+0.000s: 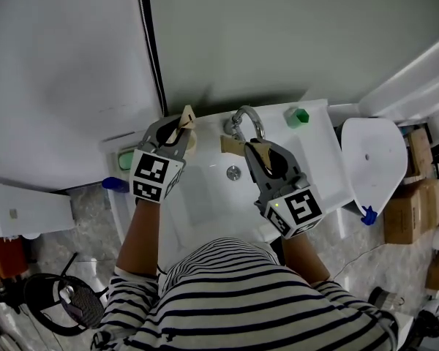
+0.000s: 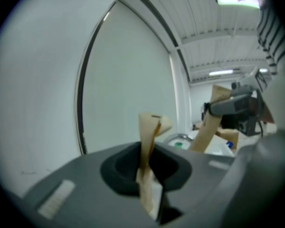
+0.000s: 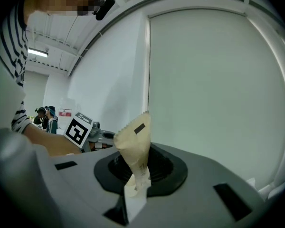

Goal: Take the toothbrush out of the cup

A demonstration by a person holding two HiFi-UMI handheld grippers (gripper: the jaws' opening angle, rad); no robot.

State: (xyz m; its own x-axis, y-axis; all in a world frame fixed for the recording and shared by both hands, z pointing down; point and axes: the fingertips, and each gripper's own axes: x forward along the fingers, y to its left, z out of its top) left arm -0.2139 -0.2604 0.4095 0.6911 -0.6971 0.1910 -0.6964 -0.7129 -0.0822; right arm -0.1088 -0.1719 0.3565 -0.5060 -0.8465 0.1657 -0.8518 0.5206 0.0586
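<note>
A pale grey panelled wall (image 1: 293, 35) is recorded behind a white rectangular washbasin (image 1: 205, 196) with a curved chrome tap (image 1: 250, 119) at centre frame. The left gripper (image 1: 184, 123), at the basin's upper-left corner, and the right gripper (image 1: 236, 145), just below the tap, are both found clenched, tan pads pressed together with nothing discernible between them. Neither toothbrush nor cup can be identified in any view, so bearing, long axis and nearer hand cannot be judged; only a small green object (image 1: 298, 115) is noted at the basin's upper-right corner.
</note>
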